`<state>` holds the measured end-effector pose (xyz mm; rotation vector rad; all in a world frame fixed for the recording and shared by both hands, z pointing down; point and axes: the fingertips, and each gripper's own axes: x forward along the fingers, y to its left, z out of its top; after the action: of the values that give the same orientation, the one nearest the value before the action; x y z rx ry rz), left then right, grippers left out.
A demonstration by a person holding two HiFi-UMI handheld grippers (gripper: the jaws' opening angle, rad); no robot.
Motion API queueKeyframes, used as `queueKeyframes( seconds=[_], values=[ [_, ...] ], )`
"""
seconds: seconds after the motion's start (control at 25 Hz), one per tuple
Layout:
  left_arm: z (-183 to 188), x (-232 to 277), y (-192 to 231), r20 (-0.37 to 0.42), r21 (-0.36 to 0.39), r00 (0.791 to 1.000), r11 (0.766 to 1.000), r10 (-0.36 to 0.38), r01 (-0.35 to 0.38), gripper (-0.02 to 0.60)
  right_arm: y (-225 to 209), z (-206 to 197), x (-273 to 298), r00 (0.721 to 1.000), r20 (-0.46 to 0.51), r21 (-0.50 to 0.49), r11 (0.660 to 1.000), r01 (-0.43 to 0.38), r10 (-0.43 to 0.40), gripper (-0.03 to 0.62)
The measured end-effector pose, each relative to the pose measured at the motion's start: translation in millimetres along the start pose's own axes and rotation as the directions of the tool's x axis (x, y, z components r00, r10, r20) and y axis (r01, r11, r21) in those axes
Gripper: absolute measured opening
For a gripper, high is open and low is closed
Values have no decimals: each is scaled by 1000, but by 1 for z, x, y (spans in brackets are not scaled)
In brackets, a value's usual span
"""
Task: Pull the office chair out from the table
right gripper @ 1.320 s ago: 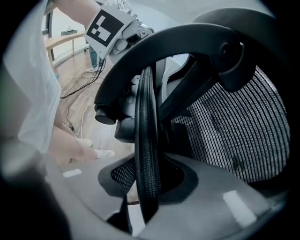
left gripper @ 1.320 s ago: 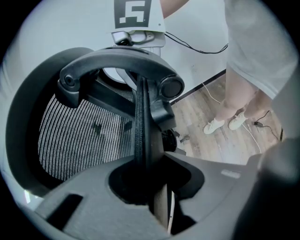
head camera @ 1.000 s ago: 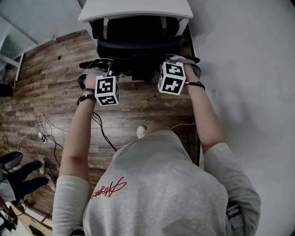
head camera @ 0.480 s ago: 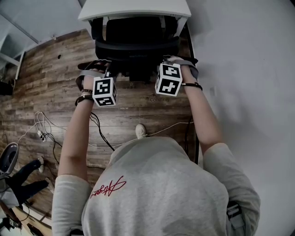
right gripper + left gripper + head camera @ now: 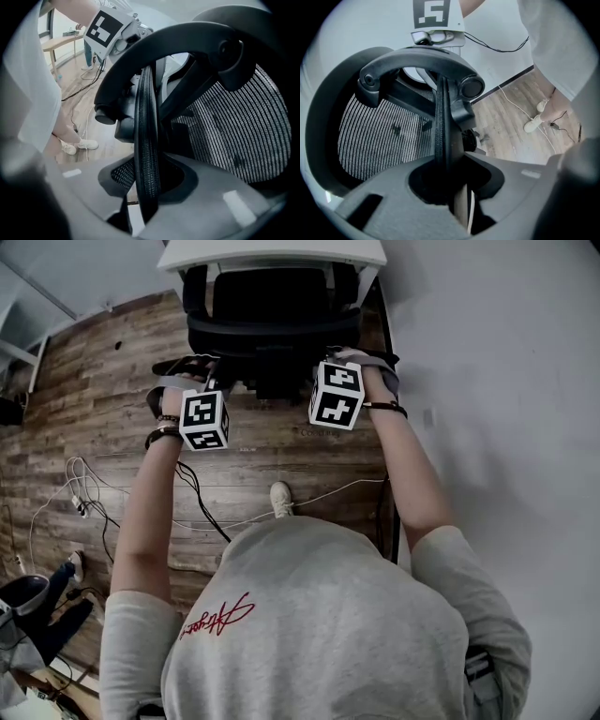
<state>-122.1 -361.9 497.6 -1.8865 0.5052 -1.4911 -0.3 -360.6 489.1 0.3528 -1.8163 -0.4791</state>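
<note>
My left tool (image 5: pixel 449 171) is clamped on the padded rim (image 5: pixel 440 122) of the backrest, which stands edge-on between the jaws. My right tool (image 5: pixel 147 183) is clamped the same way on the rim at the opposite side. Each has only that thin edge in its bite, with no gap showing beside it.

Just past both tools is the mesh panel (image 5: pixel 370 136). I judge it soft and springy, so it would sag rather than carry a pull. The rim feels like the right hold to me: stiff frame under the padding and narrow enough for the jaws. A curved black bar (image 5: pixel 417 58) arches over the back on knuckle joints. It may pivot, so I would not take hold there.

The office chair (image 5: pixel 272 306) sits with its seat tucked under the white surface (image 5: pixel 272 254) and its backrest towards me, close to the wall (image 5: pixel 487 352) on my right. I take it to be fairly heavy, but it should roll readily on the wooden floor (image 5: pixel 103 381). An even pull on both sides should keep it from swivelling. Cables (image 5: pixel 202 498) lie across the floor behind, where the base could catch.
</note>
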Motion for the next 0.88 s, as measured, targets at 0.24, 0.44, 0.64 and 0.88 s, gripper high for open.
queueKeyframes(
  seconds=[0.24,0.44,0.64,0.88],
  values=[
    [8,-10,-13,0,0,1000,1000,-7,7,81,17,0,-7,1000,3,-1,1000,-2,2,112],
    [5,-14,-13,-6,-1,1000,1000,-6,6,81,18,2,-10,1000,2,-2,1000,-9,9,112],
    [14,-23,-25,-6,-9,1000,1000,-8,8,81,32,0,-18,1000,7,-9,1000,-5,5,112],
    [21,-31,-36,-10,-18,1000,1000,-15,15,81,44,-1,-25,1000,8,-13,1000,-9,10,112]
  ],
)
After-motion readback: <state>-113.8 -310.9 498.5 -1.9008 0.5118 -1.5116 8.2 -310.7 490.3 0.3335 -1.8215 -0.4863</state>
